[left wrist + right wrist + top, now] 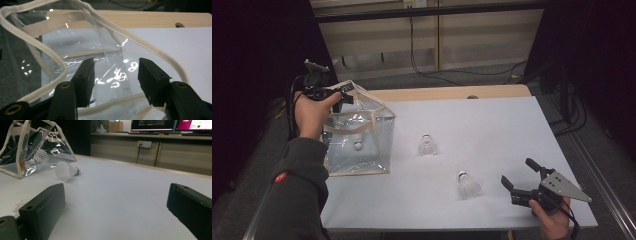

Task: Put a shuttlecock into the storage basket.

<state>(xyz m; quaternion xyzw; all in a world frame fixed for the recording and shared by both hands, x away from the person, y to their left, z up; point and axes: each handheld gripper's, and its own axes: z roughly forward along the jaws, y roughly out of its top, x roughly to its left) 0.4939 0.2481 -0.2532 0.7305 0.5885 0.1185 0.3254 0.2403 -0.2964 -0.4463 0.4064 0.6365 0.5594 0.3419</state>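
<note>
My left gripper (343, 96) hangs over the top rim of the clear bag (362, 145), which stands near the left edge of the table (492, 125). Its jaws stand apart; in the left gripper view the bag's cream trim (37, 45) loops beside the left jaw and clear film lies between the jaws, but neither pad presses on anything. One shuttlecock (357, 144) lies inside the bag.

My right gripper (521, 180) rests low near the front right corner, jaws wide and empty. The nearest shuttlecock (468, 185) stands just to its left, near the front edge; another (427, 146) stands at mid-table, near the bag.

Risks, as I judge them:
- With nothing pinching the rim, the soft bag may sag or fold shut, and a shuttlecock brought over would catch on the trim.
- A jaw snagged in the trim loop could tip the bag and spill its contents off the left edge.
- A hard pinch across the feather skirt would crush it; a shallow one on the cork may let it slip out.

Hard to make out: glare on the film hides the bag's interior in the left gripper view. In the right gripper view the nearest shuttlecock lies behind the left jaw. Whether the left jaw touches the trim, I cannot tell.
</note>
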